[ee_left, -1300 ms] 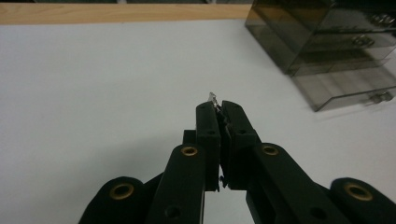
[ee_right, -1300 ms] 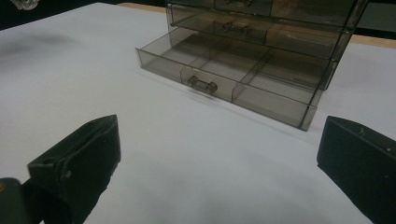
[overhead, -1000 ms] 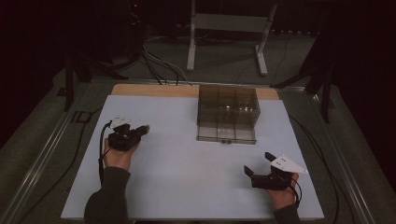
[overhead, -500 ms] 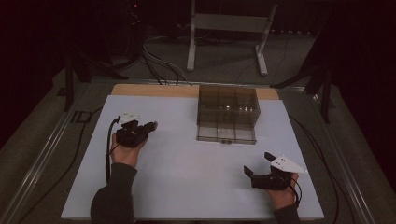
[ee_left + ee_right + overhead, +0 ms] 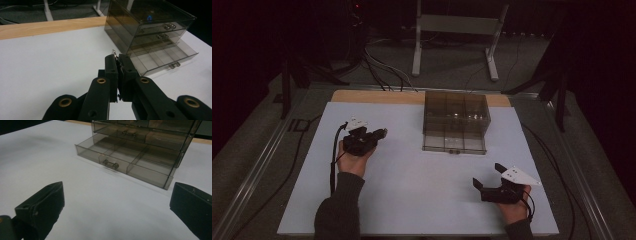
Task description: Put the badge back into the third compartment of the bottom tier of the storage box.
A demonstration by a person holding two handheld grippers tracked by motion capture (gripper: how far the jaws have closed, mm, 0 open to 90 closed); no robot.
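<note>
A smoky see-through drawer box (image 5: 455, 112) stands at the table's far middle, its bottom drawer (image 5: 454, 145) pulled out. My left gripper (image 5: 382, 133) hovers left of the box, pointing at it. In the left gripper view its jaws (image 5: 118, 58) are shut on a small shiny metal piece (image 5: 114, 52) that pokes out at the tips, with the box (image 5: 150, 27) and open drawer (image 5: 162, 56) ahead. My right gripper (image 5: 488, 175) rests near the front right and stands open. The right gripper view shows nothing between its jaws (image 5: 116, 205); the divided drawer (image 5: 125, 157) lies beyond.
The white table top (image 5: 412, 190) has a wooden strip (image 5: 372, 96) along its far edge. Cables (image 5: 332, 165) trail from both grippers. A metal stand (image 5: 457, 30) and floor cables sit behind the table in the dark.
My left hand has moved right, toward the drawer box, with its jaws staying shut. The right hand has kept still.
</note>
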